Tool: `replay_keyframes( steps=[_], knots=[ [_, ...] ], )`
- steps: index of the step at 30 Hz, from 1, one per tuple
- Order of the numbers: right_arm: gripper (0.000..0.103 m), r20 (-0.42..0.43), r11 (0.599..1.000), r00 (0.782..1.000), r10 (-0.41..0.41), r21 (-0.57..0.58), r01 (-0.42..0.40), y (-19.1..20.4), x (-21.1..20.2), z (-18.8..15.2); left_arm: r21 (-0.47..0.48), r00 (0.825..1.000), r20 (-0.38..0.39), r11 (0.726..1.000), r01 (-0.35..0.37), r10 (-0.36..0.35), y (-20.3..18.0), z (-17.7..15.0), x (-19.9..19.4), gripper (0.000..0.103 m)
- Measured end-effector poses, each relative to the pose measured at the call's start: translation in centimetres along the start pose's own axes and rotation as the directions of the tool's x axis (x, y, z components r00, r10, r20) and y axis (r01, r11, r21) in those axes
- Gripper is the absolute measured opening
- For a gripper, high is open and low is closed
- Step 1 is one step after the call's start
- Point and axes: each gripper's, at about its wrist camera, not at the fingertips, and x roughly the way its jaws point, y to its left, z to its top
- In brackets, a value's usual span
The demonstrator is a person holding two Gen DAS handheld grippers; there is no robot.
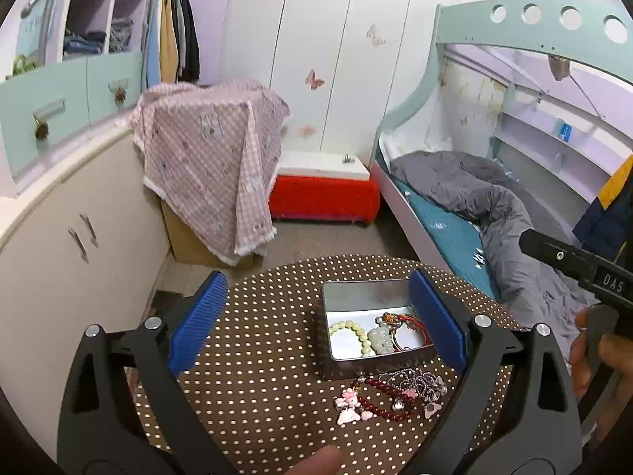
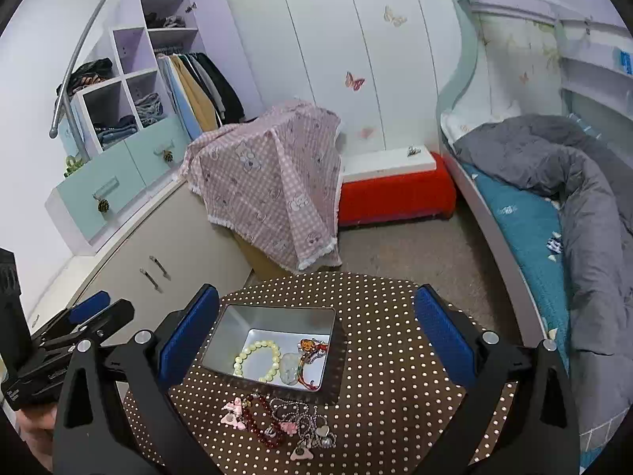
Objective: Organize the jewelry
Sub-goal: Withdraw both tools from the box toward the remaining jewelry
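- My left claw (image 1: 316, 328) and right claw (image 2: 316, 336): both spread wide, ribbed blue pads (image 1: 198, 324), nothing held.
- Tin (image 1: 356, 297): rectangular, shiny metal, on round dotted brown table (image 1: 257, 356).
- In the tin: pale-green bead bracelet (image 1: 352, 330), jade pendant (image 1: 380, 340), red cord (image 1: 411, 328).
- Loose pile (image 1: 391, 394) at the tin's 6 o'clock: dark-red beads, chains, pink charms.
- Right claw body reads "DAS".
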Motion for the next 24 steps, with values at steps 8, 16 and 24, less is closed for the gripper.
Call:
replay_keyframes(
  steps=[8, 16, 24],
  knots=[
    [0.095, 0.064, 0.998, 0.997, -0.035, -0.042, 0.037, 1.7, -3.7, -0.1, 0.004, 0.997, 0.067, 1.000, -0.024, 0.023, -0.4, -0.5, -4.2, 0.092],
    [0.095, 0.093, 0.995, 0.994, -0.061, -0.079, 0.068, 2.6, -5.6, -1.4, 0.002, 0.995, 0.088, 0.999, -0.047, 0.046, -0.3, -2.0, -6.6, 0.093],
    [0.095, 0.087, 0.991, 0.992, -0.090, -0.090, 0.098, 2.5, -6.6, -3.1, 0.015, 0.995, 0.074, 0.998, -0.065, 0.064, -0.5, -4.0, -7.3, 0.093]
  ],
)
